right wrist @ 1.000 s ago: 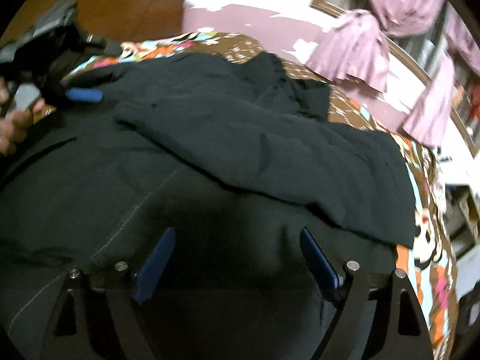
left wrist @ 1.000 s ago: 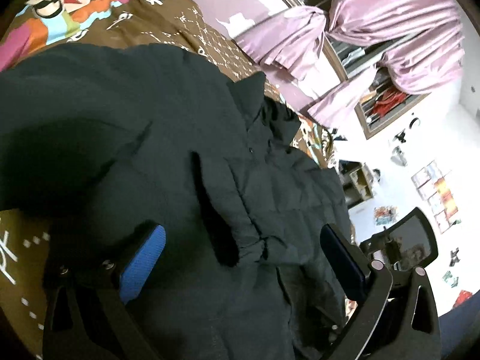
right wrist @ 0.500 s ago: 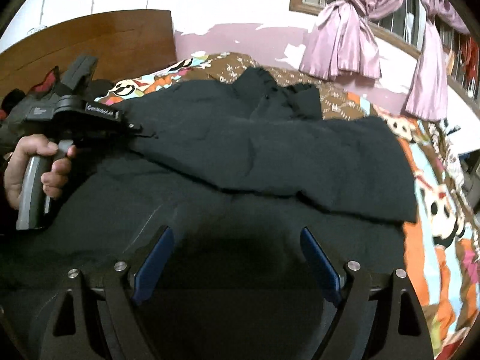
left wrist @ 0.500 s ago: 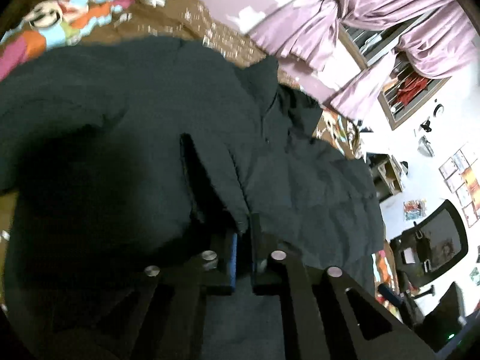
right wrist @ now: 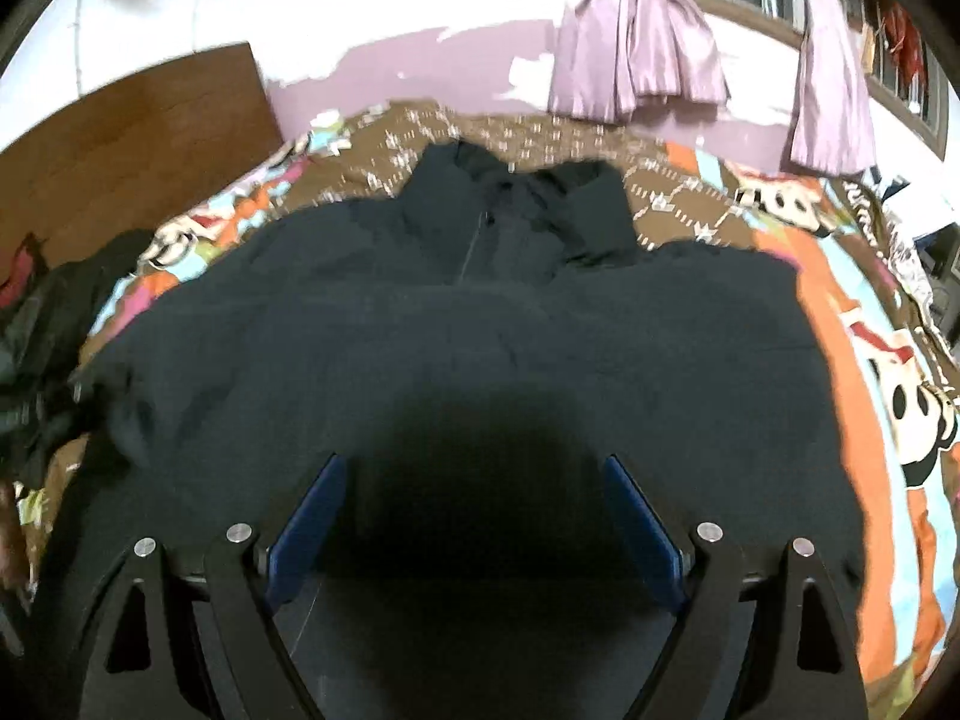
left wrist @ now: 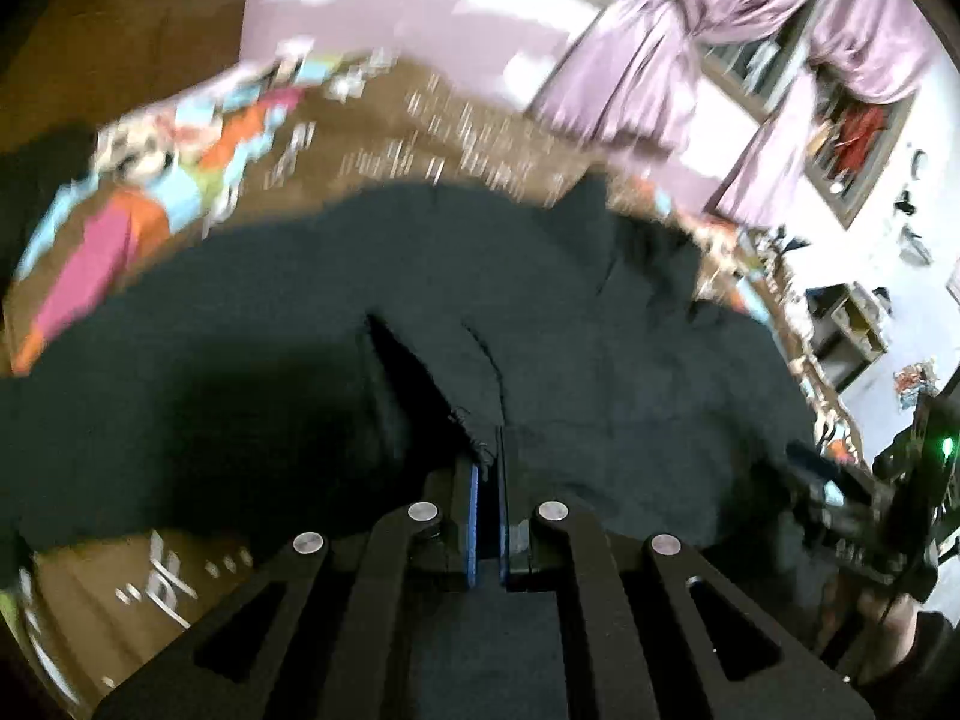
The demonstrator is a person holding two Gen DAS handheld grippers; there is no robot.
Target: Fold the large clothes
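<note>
A large black jacket (right wrist: pixel 480 324) lies spread on a patterned bedspread (right wrist: pixel 852 324), collar toward the far wall, one sleeve folded across its body. In the left wrist view my left gripper (left wrist: pixel 487 450) is shut on the cuff of that sleeve (left wrist: pixel 465 384), the fabric pinched between the blue pads. The jacket (left wrist: pixel 630 372) fills most of that view. My right gripper (right wrist: pixel 474 468) hovers above the jacket's lower body with its jaws wide open and nothing between the blue pads (right wrist: pixel 309 516). The right gripper's body and the hand holding it show at the right edge of the left wrist view (left wrist: pixel 864 510).
A wooden headboard (right wrist: pixel 120 138) stands at the back left. Dark clothes (right wrist: pixel 42 324) lie heaped at the bed's left edge. Pink curtains (right wrist: pixel 636 48) hang at a window on the far wall. Shelves (left wrist: pixel 852 324) stand beyond the bed's right side.
My left gripper went from wide open to shut on the sleeve cuff and has turned. My right gripper swung toward the jacket's middle, still open; the left hand has left its view.
</note>
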